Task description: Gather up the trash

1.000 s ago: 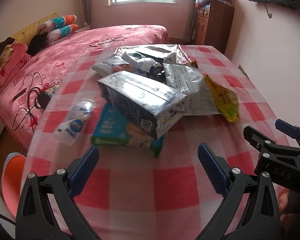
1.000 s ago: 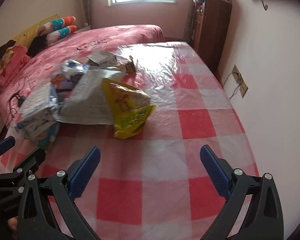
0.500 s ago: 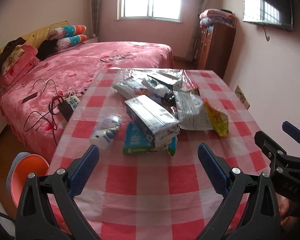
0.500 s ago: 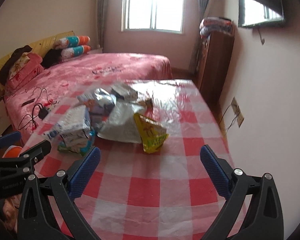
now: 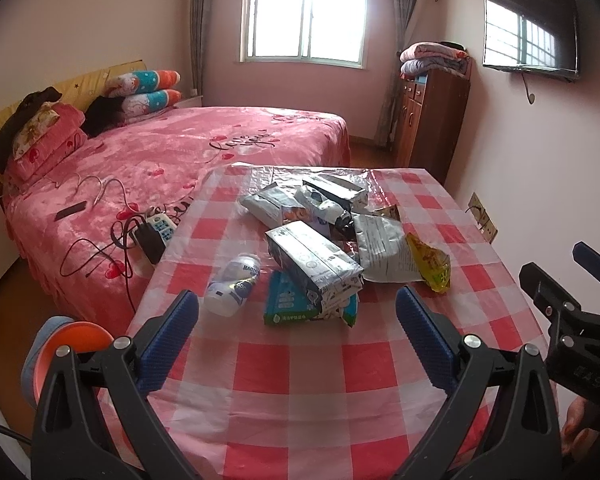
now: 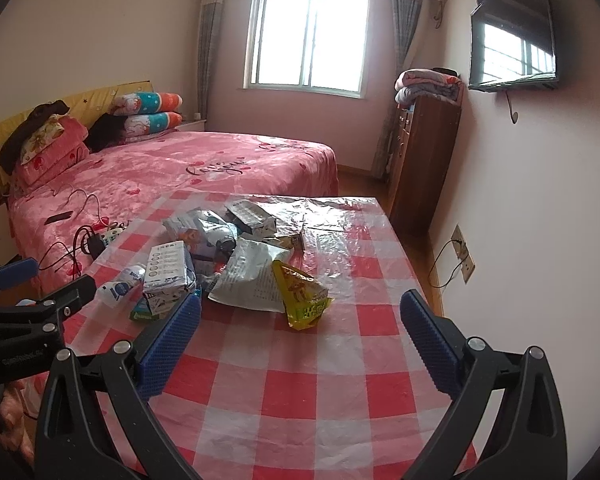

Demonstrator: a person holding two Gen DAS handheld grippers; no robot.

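Observation:
A heap of trash lies mid-table on the red-and-white checked cloth (image 5: 300, 380): a silver carton (image 5: 314, 262) on a green packet (image 5: 288, 306), a white plastic bottle (image 5: 232, 284) on its side to the left, a silver bag (image 5: 384, 248) and a yellow snack bag (image 5: 430, 266) to the right, more wrappers (image 5: 300, 204) behind. In the right wrist view the yellow bag (image 6: 302, 292), silver bag (image 6: 252, 272) and carton (image 6: 166, 274) show too. My left gripper (image 5: 296, 336) is open and empty, near the front edge. My right gripper (image 6: 300, 336) is open and empty beside it.
A pink bed (image 5: 172, 160) with cables and a charger (image 5: 148, 240) adjoins the table's left side. An orange bin (image 5: 72, 344) stands on the floor at lower left. A wooden cabinet (image 5: 430, 120) and a wall (image 6: 520, 220) with a socket (image 6: 462, 258) are on the right.
Both grippers have pulled back and risen from the trash heap, which now looks smaller and farther off. More of the room shows. Both stay open; nothing on the table has moved.

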